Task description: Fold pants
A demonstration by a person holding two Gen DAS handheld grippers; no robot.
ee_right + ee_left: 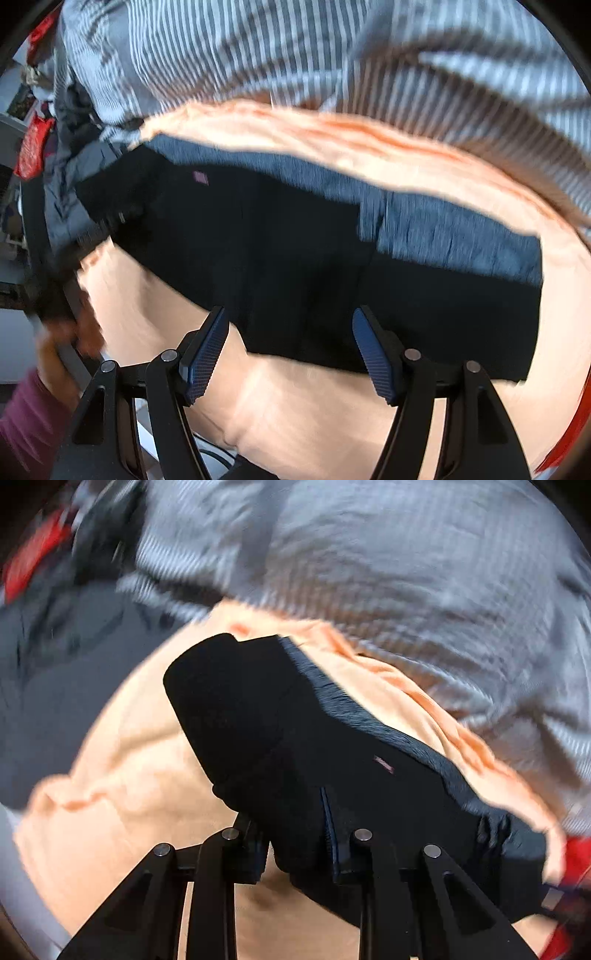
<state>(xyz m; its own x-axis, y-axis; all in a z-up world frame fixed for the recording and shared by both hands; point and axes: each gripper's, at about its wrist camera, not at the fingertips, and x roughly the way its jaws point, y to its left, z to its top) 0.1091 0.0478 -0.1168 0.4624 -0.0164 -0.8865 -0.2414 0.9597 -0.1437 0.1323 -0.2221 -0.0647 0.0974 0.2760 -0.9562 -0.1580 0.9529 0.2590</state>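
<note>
The black pants are seen lying on a peach-coloured cloth, which is spread over a grey-and-white striped cover. In the right wrist view the pants are stretched across the middle of the frame as a broad, flattened band, with a blue-grey inner strip exposed along the far edge and a small pink label shown towards the left end. The right gripper is held at the near edge of the pants with its jaws spread wide — the blue ribbed pads are well apart and no fabric is caught between them. At the lower left of that view a hand in a maroon sleeve is glimpsed, blurred. In the left wrist view a fold of the pants is seen bunched up directly in front of the left gripper, and dark fabric is drawn down between the two fingers, which are closed in on it — the pants are clamped there. The same pink label is visible on the raised fabric. Both views are blurred, and red items at the edges cannot be identified.
</note>
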